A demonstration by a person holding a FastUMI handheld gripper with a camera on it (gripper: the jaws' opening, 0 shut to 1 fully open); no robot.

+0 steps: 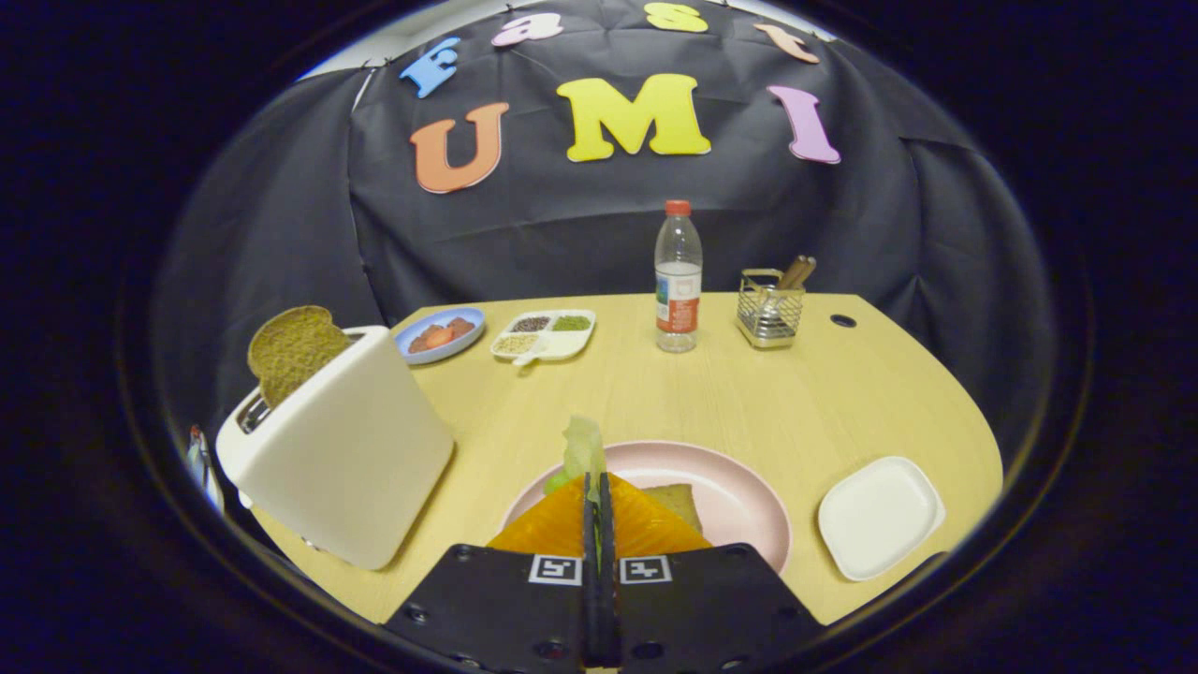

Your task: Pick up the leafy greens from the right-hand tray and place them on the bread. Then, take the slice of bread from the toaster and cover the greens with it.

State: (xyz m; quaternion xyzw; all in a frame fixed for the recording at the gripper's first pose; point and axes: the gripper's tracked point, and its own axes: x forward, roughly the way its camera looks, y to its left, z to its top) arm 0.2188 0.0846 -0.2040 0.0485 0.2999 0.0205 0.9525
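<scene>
My gripper [597, 487] is shut on the leafy greens [584, 447], a pale green leaf that sticks up from between the orange fingers [552, 526]. It hangs over the pink plate [739, 501], where a slice of bread [678, 505] lies just right of the fingers, partly hidden by them. The white toaster [342, 449] stands to the left with a brown slice of bread [292, 350] poking out of its slot. The white square tray [880, 517] on the right holds nothing.
At the back of the wooden table [805, 402] stand a water bottle [678, 277], a wire holder with utensils [771, 305], a white divided dish of grains [545, 333] and a blue plate of food [440, 335].
</scene>
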